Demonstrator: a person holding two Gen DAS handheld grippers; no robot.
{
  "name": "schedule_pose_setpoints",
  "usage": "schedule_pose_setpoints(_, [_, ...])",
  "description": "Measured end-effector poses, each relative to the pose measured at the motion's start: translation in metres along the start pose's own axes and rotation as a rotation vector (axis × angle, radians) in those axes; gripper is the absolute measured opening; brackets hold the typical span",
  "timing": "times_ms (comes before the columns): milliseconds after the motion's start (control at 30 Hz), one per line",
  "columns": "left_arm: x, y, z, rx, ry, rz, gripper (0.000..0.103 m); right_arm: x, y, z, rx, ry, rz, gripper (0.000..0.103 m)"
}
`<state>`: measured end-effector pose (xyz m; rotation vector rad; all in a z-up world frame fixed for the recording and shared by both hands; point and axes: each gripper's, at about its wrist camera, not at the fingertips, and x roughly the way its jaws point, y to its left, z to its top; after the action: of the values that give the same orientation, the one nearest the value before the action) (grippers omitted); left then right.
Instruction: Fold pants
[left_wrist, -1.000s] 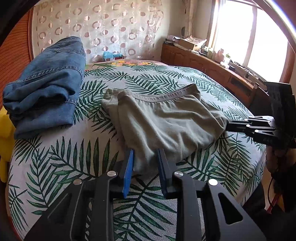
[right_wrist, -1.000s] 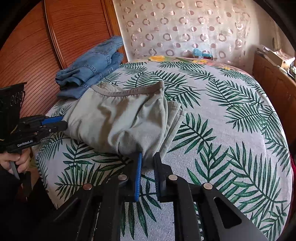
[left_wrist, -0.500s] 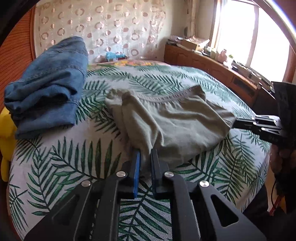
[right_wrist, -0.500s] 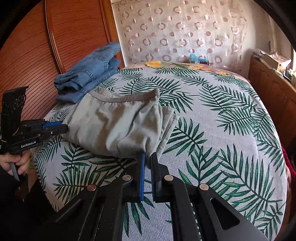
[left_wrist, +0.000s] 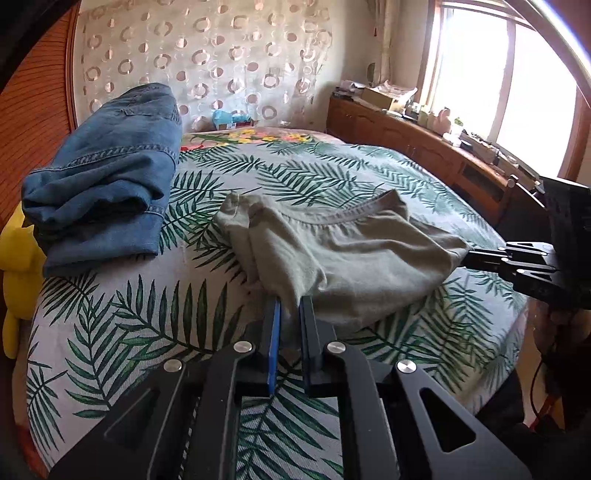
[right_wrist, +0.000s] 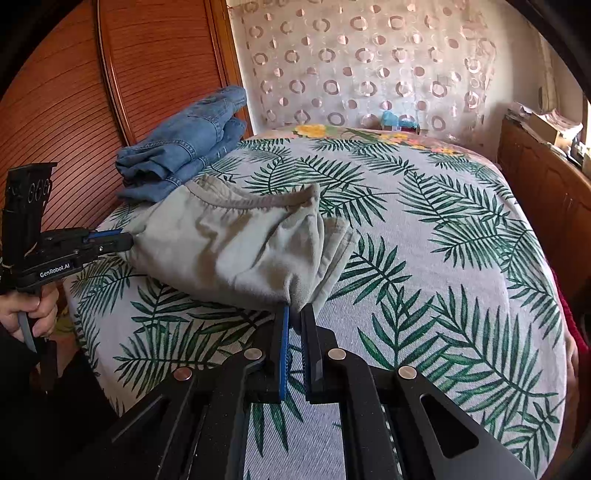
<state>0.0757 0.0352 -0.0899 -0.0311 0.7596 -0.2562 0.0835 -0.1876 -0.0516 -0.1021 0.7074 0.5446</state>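
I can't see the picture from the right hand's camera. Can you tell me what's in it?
The right gripper is shut on a near corner of the grey-green pants on a leaf-print bed. The left gripper pinches the opposite corner. Folded blue jeans lie behind, by a wooden wall.

grey-green pants (left_wrist: 343, 254), palm-leaf bedspread (left_wrist: 122, 321), blue jeans (left_wrist: 107, 173)

The bed (left_wrist: 110, 332) wears a pale cover printed with green palm fronds, with a band of yellow and red flowers at its far end. Straight ahead of both grippers lie the grey-green pants (left_wrist: 343, 258), folded, waistband on the far side. Beyond them, to the left of the left gripper and hard against the wooden headboard, sits a stack of folded jeans (left_wrist: 107, 177), just clear of the pants.
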Motion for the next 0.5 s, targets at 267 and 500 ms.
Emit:
schedule_pose_setpoints(267, [-0.021,-0.016,-0.007,0.031,-0.010,-0.028,0.010,-0.022,0.002,-0.012,-0.012,-0.005,-0.004,0.005])
schedule_pose_setpoints(500, [-0.034,-0.026,-0.011,0.044,-0.016,-0.044,0.011,-0.042,0.002,-0.028,0.010,0.002,0.016,0.006])
